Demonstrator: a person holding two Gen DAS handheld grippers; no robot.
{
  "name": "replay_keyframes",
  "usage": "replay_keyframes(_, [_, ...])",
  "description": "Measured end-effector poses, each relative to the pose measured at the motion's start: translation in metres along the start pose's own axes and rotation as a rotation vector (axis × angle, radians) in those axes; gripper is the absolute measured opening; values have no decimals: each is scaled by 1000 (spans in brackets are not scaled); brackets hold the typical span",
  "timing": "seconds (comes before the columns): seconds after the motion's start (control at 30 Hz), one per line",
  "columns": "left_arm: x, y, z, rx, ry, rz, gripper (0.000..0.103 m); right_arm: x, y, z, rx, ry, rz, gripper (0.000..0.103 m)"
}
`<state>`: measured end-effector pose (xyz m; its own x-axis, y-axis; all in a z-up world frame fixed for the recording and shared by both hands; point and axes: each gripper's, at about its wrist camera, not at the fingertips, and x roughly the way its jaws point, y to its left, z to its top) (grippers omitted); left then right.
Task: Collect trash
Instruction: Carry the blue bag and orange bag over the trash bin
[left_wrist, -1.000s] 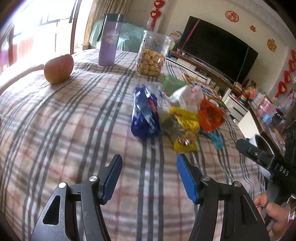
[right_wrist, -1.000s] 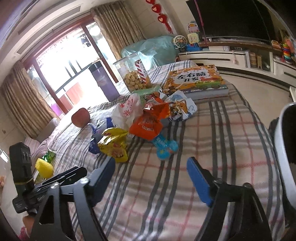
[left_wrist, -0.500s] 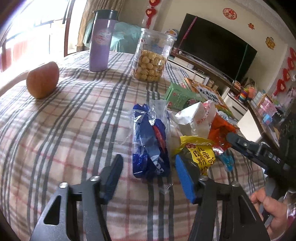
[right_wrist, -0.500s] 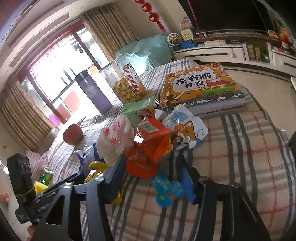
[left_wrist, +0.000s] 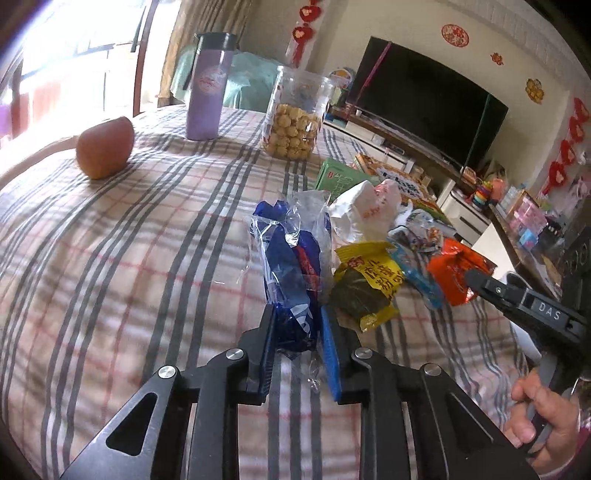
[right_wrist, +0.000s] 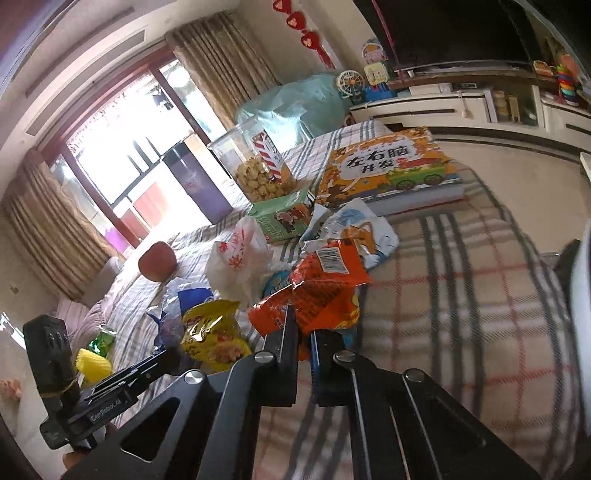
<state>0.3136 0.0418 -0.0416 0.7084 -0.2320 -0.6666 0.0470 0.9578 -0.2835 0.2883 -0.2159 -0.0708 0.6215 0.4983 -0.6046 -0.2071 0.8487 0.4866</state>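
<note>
Both grippers have moved in from open cloth to the trash pile since a second ago: the left gripper (left_wrist: 297, 334), jaws closing, now pinches the near end of the crinkly blue bag (left_wrist: 291, 273), and the right gripper (right_wrist: 302, 338), jaws pressed together, nips the edge of the glossy orange bag (right_wrist: 325, 291), so both pickups look underway. Just beyond the blue bag lie a crumpled yellow wrapper (left_wrist: 365, 284) and soft white bag (left_wrist: 369, 210); far behind it stand a round apple (left_wrist: 105, 147), clear snack jar (left_wrist: 295, 118) and purple tumbler (left_wrist: 208, 88) on the plaid cloth (left_wrist: 110, 277).
</note>
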Motion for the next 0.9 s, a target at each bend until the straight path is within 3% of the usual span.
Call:
replay_keyframes(0.33, [-35,-27,-28,17,4,-79,21,-56,-12,-17,-15,-37,-27,5])
replay_keyframes(0.9, [-32,-119,-39,178,46,-240,21,-138,-56,-26,41,-130,-109,5])
